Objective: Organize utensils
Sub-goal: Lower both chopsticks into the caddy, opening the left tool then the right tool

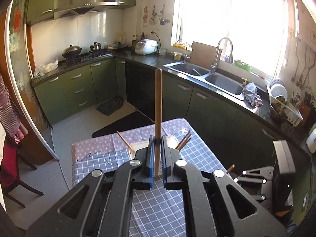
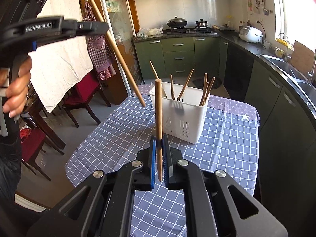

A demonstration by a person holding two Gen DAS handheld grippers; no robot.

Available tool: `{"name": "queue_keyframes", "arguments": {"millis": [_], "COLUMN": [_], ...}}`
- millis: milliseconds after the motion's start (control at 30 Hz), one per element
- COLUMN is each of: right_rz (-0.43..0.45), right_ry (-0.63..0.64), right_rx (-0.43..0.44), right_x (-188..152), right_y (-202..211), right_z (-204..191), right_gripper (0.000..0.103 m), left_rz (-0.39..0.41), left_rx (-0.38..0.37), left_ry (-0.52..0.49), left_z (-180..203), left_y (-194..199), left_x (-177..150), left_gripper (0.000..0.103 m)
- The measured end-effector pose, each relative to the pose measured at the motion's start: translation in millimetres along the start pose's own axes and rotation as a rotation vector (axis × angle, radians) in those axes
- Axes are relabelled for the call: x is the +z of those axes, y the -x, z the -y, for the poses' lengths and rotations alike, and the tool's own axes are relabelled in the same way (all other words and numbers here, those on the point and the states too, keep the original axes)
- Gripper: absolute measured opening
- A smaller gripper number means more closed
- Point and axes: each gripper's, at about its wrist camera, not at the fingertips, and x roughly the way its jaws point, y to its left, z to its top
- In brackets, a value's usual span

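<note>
My left gripper (image 1: 157,138) is shut on a wooden chopstick (image 1: 158,106) that points up and forward, held above the white utensil holder (image 1: 138,145). In the right wrist view the left gripper (image 2: 59,27) shows at upper left with its long chopstick (image 2: 116,51) slanting down over the table, left of the holder. My right gripper (image 2: 158,139) is shut on a second wooden chopstick (image 2: 158,118), just in front of the white holder (image 2: 179,116), which has several chopsticks (image 2: 205,92) and a fork (image 2: 178,106) inside.
The table carries a blue checked cloth (image 2: 217,148) with a purple patterned cloth (image 2: 233,104) at the far end. Chairs (image 2: 83,100) stand left of the table. Green cabinets and a counter with a double sink (image 1: 207,75) run along the right.
</note>
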Motion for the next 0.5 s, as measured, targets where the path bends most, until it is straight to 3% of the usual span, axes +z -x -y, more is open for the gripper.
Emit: {"name": "queue_keyframes", "arguments": {"millis": [167,500], "right_rz": [-0.014,-0.012], "right_ry": [-0.020,-0.041], "right_rx": [0.002,0.010], "right_x": [-6,-18], "right_y": [-6,-5], "right_z": [11,24], "right_gripper": [0.007,0.007], "left_rz": [0.022,-0.119], "left_rx": [0.046,0.070], "left_ry": [0.011,0.039], "left_z": [-3,-14], "left_y": [-28,-118], "left_x": [24,5], "left_gripper": [0.006,0.006]}}
